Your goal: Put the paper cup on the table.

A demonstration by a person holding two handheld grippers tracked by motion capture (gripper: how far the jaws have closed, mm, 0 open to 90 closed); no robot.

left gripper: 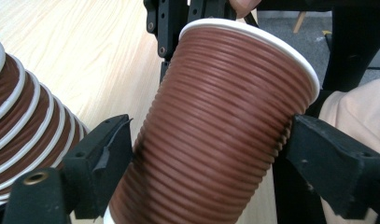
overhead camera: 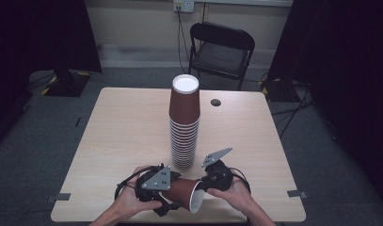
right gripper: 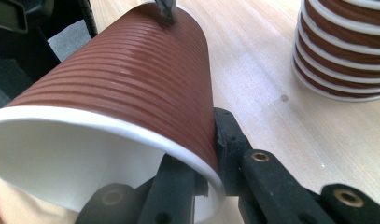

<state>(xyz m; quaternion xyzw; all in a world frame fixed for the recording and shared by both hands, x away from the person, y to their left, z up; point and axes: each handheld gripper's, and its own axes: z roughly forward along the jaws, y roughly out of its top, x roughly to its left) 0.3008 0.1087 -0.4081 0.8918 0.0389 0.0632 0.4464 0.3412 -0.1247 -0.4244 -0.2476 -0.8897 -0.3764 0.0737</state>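
Right at the near edge of the table (overhead camera: pixel 109 141), two hands are seen coming in from the bottom, cut off at the forearms. A single brown ribbed paper cup (overhead camera: pixel 187 190) is held lying on its side between them, just in front of the tall cup stack (overhead camera: pixel 184 127), with its white rim turned toward the right hand.

The right gripper (overhead camera: pixel 209 181) is clamped on that rim: in the right gripper view the cup (right gripper: pixel 131 88) wall is pinched between the two black jaws, one inside the mouth and one outside, shut tight with only the paper between them. The inner jaw is partly hidden by the rim, and the bottom of the cup's mouth is cut off by the frame.

The left gripper (overhead camera: pixel 172 200) is placed around the cup's body from the other side. In the left gripper view the cup (left gripper: pixel 215 126) is seen between its jaws, which are parted. The right-hand pad looks to be touching the ribbed wall, while the left-hand pad sits right at the wall; whether it's actually pressing can't really be made out. The cup's base is cut off below.

Behind the stack, a small dark round hole (overhead camera: pixel 215 102) is seen in the tabletop. Further back, a black folding chair (overhead camera: pixel 221 52) is parked by the wall, with dark curtains at either side where nothing much can be made out.
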